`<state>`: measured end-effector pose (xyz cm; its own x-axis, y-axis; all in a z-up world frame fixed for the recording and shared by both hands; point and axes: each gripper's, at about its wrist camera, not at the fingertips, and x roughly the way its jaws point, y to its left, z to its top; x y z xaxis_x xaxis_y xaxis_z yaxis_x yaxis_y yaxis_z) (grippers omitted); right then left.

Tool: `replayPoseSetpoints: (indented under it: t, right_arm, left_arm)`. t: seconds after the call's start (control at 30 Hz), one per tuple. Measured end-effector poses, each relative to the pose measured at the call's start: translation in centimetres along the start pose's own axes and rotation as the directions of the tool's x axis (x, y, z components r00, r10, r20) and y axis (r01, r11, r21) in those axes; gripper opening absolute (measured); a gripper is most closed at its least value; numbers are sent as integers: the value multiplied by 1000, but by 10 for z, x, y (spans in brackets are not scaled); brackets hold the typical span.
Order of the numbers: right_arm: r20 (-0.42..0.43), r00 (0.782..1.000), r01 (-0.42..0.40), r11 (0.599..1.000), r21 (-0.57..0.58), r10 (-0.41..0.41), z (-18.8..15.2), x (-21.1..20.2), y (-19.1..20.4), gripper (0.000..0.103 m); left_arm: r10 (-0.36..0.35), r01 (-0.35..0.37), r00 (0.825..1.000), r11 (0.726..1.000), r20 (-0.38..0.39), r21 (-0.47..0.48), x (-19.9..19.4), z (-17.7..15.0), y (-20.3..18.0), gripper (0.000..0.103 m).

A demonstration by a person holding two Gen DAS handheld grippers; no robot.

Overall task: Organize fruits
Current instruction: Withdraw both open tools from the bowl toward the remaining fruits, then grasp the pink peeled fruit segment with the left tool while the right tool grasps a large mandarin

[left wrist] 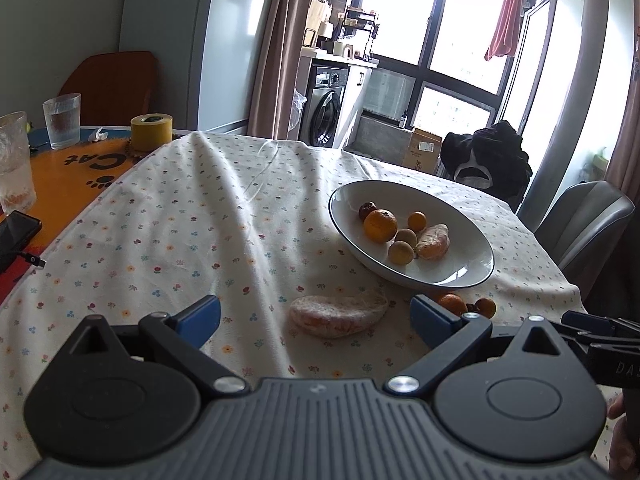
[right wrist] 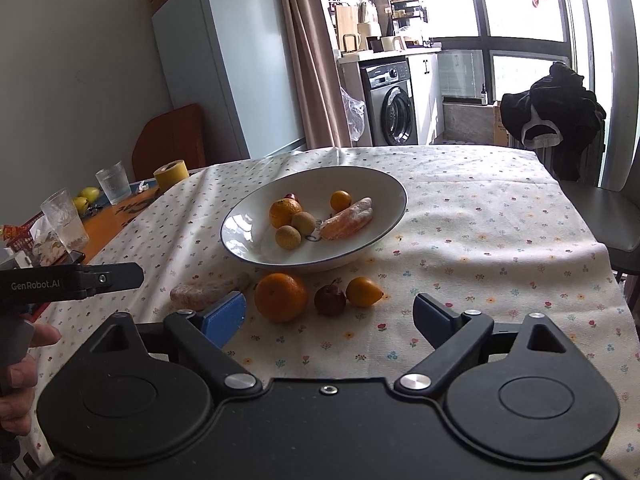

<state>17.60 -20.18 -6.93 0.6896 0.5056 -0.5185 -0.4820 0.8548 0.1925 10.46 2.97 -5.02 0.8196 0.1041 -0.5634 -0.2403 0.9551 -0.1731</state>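
A white bowl (left wrist: 460, 268) (right wrist: 384, 188) on the flowered cloth holds an orange (left wrist: 380, 225) (right wrist: 283, 212), a peeled citrus piece (left wrist: 433, 242) (right wrist: 347, 224), several small round fruits and a dark red one. On the cloth in front of it lie a peeled citrus piece (left wrist: 338, 314) (right wrist: 204, 291), an orange (right wrist: 281, 297), a small dark red fruit (right wrist: 329, 300) and a small yellow fruit (right wrist: 363, 291). My left gripper (left wrist: 316, 320) is open, the peeled piece lying between its blue pads. My right gripper (right wrist: 330, 318) is open just before the orange and red fruit.
To the left stand two glasses (left wrist: 62, 126), a yellow tape roll (left wrist: 151, 131) and a phone (left wrist: 14, 236) on an orange mat. A grey chair (right wrist: 612, 216) stands at the table's right side. A hand (right wrist: 24, 356) holds the left gripper's handle.
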Motion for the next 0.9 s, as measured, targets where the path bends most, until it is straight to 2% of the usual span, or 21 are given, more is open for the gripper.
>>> replayPoseSetpoints:
  t: [0.17,0.47,0.63,0.9]
  right_arm:
    - [-25,999,-30,1000,-10,30,-3,11,4,73]
    - [-62,996,-67,998,-16,65,-5,32,14,65]
    - [-76,994,-85,996,-25,83,-3,41,20,61]
    - [-90,992,-89,995,-40,85,1,56,27,61]
  left_arm:
    - [-3,3,1000,1000,-16,-2,14,-4,-1,100]
    - [-4,4,999,1000,-36,-2,26,-8,1,100]
    - [5,-5,999,1000,-42,-8,31,-7,5,99]
    - [11,-12,999,1000,-50,-17,38,-6,11,99]
